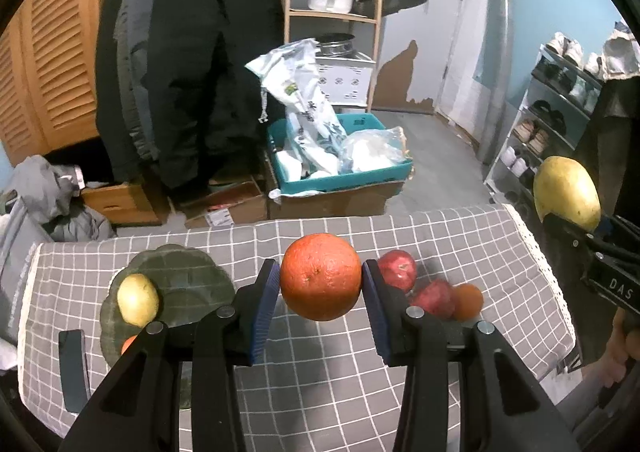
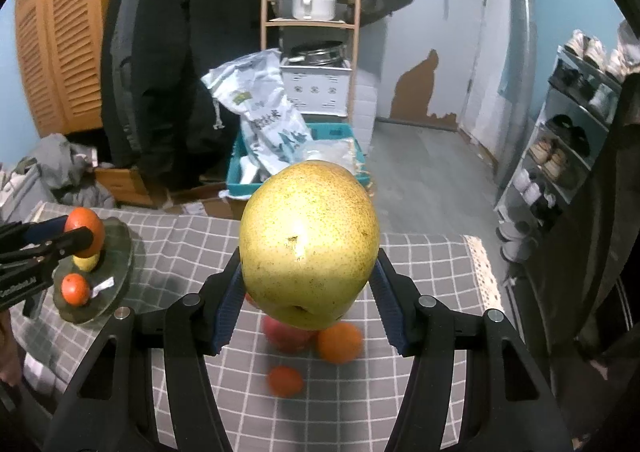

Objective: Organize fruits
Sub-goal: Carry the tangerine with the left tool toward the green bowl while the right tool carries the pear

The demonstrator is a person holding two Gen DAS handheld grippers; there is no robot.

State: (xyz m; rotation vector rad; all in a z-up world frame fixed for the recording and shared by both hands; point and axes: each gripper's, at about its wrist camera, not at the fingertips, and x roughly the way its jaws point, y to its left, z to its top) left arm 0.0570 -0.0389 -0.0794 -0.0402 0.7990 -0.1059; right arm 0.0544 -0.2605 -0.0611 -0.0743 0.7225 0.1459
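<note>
Across the checked cloth: the surface (image 1: 320, 364) carries loose fruit at centre right and a green plate at the left.
Oranges: four counted. One large orange (image 1: 320, 277) is held in the air; one small orange (image 2: 75, 289) lies on the plate; two loose oranges (image 2: 340, 342) (image 2: 285, 381) lie on the cloth at the lower centre of the right wrist view.
Pears: two counted. One big pear (image 2: 309, 244) is held in the air; one smaller pear (image 1: 138, 299) lies on the plate.
Apples: two red apples (image 1: 397, 270) (image 1: 434, 298), touching each other, beside a loose orange.
Plate: the green plate (image 1: 188, 272) holds the smaller pear, the small orange and a scrap of white paper (image 2: 103, 286).
Left gripper (image 1: 320, 280): jaws closed on the large orange, both blue pads pressing its sides, above the cloth.
Right gripper (image 2: 308, 292): jaws clamped on the big pear, pads against its lower sides, above the loose fruit.
Background: a teal crate (image 1: 344, 176) on the floor holds white bags.
</note>
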